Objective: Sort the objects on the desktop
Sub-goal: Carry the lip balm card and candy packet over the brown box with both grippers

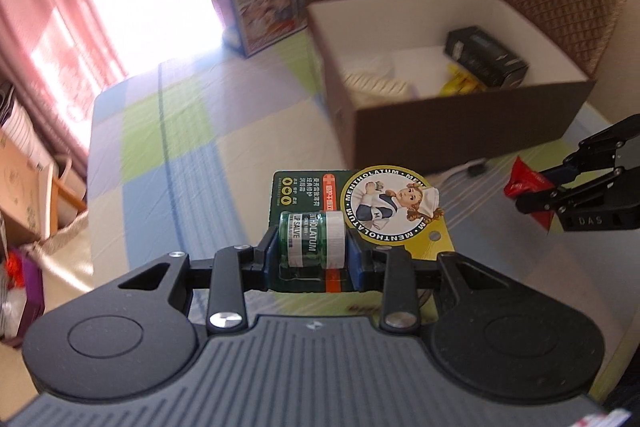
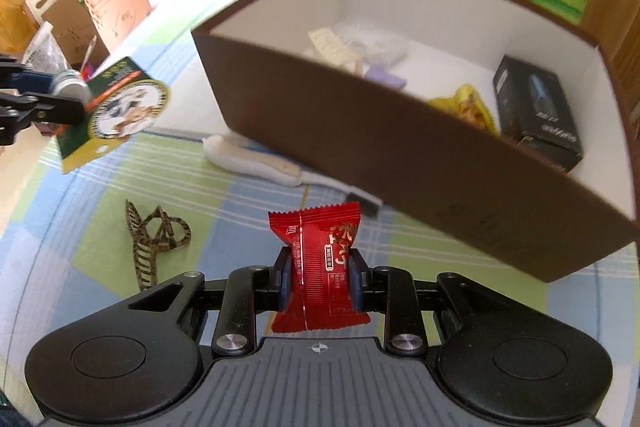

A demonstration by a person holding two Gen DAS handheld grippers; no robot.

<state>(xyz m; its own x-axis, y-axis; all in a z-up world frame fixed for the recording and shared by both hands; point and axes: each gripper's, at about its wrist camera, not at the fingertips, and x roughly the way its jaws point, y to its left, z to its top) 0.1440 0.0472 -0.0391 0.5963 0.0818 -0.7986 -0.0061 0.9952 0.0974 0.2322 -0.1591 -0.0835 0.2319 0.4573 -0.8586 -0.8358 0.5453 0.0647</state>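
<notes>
Clearly both pairs of fingers were loaded. The left gripper (image 1: 312,257) had its fingers clamped on the small jar of a lip-salve card (image 1: 352,223), the blue pads (image 1: 271,259) pressing the jar from either side while the printed card stuck out ahead, lifted off the surface. The right gripper (image 2: 318,277) had its fingers closed on a red candy (image 2: 320,267), pinched at the wrapper's middle with its crimped ends free above and below, also held in the air.

Ahead of both stood the brown box (image 2: 400,131), open-topped and white inside. It already held a black carton (image 2: 538,111), a yellow packet (image 2: 468,105), a purple item (image 2: 386,77) and some pale, blurred things toward its far corner, so part of the sorting looked done. Neither held item was over the rim yet; both hung short of the near wall, the card to the left, the candy closer.

On the checked cloth (image 2: 224,203) a striped ribbon (image 2: 154,239) lay to the left, well apart from the box, and a white brush (image 2: 256,159) lay just beside its near wall. Those two seemed to remain, after the card and candy went in.
</notes>
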